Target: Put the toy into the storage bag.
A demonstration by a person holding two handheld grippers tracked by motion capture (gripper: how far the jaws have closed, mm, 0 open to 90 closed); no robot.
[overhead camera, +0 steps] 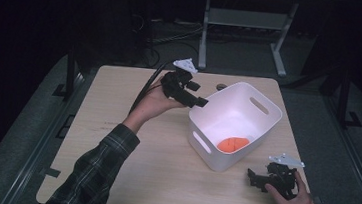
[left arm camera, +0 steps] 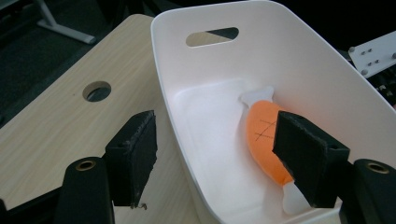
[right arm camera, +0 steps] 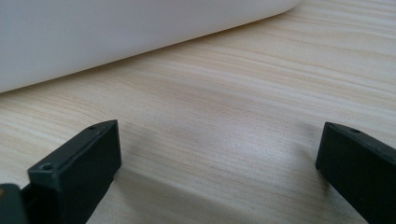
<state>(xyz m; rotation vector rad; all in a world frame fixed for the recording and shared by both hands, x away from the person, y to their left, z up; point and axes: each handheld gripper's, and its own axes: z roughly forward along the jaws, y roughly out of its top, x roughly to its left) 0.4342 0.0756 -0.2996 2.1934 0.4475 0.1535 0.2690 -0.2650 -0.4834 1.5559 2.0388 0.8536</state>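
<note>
A white plastic bin [overhead camera: 267, 121] with handle slots stands on the wooden table [overhead camera: 118, 111], right of centre. Inside it lies an orange plush toy [overhead camera: 232, 144] with white ends, flat on the bin floor [left arm camera: 210, 121]. My left gripper [overhead camera: 198, 94] hovers just outside the bin's left rim, open, with nothing between its pads. In the left gripper view its jaws straddle the near wall of the bin [left arm camera: 299, 60], and the toy [left arm camera: 264, 135] lies partly behind the right pad [left arm camera: 303, 154]. My right gripper [overhead camera: 256, 179] rests open on the table by the bin's front right corner, empty.
A round cable hole [overhead camera: 221, 87] is cut in the tabletop behind the bin. The left gripper's cable [overhead camera: 148, 86] trails off toward the table's far edge. A desk frame [overhead camera: 246, 25] stands on the dark floor beyond. The bin's outer wall [right arm camera: 116, 32] is close ahead of the right jaws.
</note>
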